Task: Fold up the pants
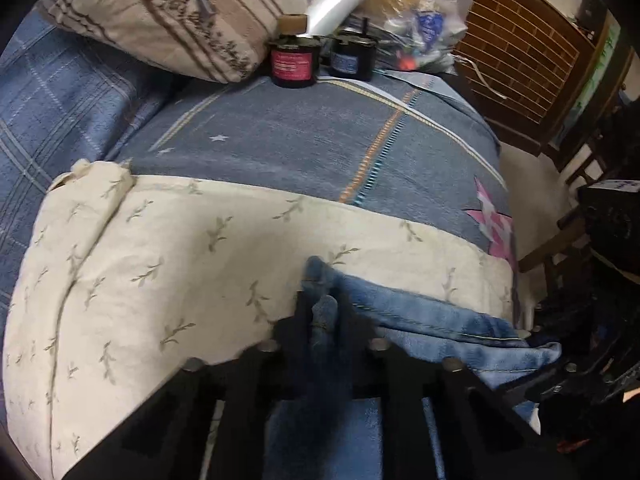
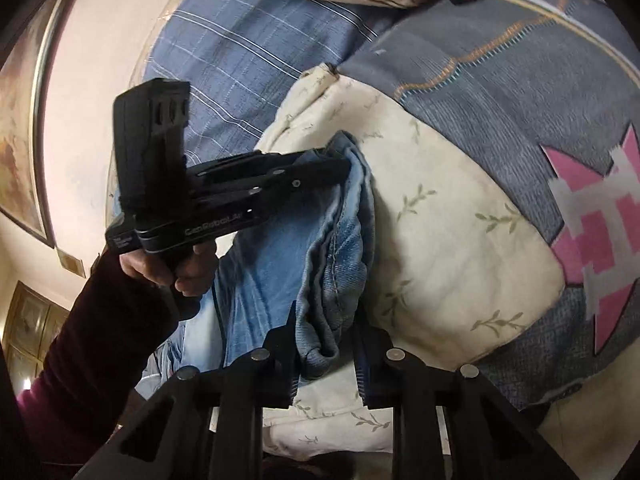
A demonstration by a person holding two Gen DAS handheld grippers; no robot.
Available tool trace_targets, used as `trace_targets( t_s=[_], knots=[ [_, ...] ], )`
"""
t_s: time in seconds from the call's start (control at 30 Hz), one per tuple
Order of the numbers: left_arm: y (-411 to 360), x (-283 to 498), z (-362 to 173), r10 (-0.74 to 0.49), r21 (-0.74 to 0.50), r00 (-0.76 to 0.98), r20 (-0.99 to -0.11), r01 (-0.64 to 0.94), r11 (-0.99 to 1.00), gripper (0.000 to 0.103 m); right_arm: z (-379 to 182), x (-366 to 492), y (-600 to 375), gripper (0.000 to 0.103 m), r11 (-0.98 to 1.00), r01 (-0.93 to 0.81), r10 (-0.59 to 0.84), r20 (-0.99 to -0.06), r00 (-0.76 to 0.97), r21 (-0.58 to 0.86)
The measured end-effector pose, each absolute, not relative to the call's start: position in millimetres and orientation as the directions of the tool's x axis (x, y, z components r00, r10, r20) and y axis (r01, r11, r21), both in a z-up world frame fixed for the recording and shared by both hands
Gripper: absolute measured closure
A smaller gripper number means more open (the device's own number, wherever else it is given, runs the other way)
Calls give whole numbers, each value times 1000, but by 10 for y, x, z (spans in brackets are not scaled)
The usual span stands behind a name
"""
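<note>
The blue denim pants (image 1: 440,320) lie bunched on a cream quilt with leaf sprigs (image 1: 180,248) on the bed. In the left wrist view my left gripper (image 1: 325,308) is shut on a fold of the denim at the pants' edge. In the right wrist view the same pants (image 2: 272,264) hang in a ridge between both tools. My right gripper (image 2: 326,344) is shut on the near end of that ridge. The left gripper (image 2: 340,170) pinches the far end, held by a person's hand (image 2: 160,268) in a dark red sleeve.
The quilt rests on a grey-blue bed cover (image 1: 300,140) with a pink patch (image 2: 592,220). A striped pillow (image 1: 152,12), two dark jars (image 1: 294,64) and a plastic bag (image 1: 424,12) sit at the far end. A wooden lattice panel (image 1: 520,52) and dark clutter stand to the right.
</note>
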State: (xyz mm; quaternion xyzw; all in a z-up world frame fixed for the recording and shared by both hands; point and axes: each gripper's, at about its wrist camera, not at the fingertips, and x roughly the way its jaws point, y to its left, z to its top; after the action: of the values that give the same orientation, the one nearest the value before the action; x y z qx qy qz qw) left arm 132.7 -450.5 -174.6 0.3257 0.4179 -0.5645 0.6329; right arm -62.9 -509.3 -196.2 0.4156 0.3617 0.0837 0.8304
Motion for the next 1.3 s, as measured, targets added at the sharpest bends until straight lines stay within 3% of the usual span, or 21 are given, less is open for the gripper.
trace_targets(
  t_s=[0.37,0.53,0.9,1.3],
  knots=[
    [-4314,1298,-1456,-545,-86,22,-838,981,173,94,-1529,-674,-4748,81,806,93,287,-523,802,585],
    [-4041,1295,-1123,-634,-119,22,-773,977,179,94,-1276,-762,-4536,81,845,48,247,-468,848,533],
    [-2728,1380,-399,-790,-161,104,-604,955,249,94,-718,-701,-3766,80,840,-142,384,-389,838,523],
    [-1281,1729,-1013,-769,-302,239,-592,819,487,90,-1054,-172,-2674,80,830,-213,495,-506,706,515]
  ],
)
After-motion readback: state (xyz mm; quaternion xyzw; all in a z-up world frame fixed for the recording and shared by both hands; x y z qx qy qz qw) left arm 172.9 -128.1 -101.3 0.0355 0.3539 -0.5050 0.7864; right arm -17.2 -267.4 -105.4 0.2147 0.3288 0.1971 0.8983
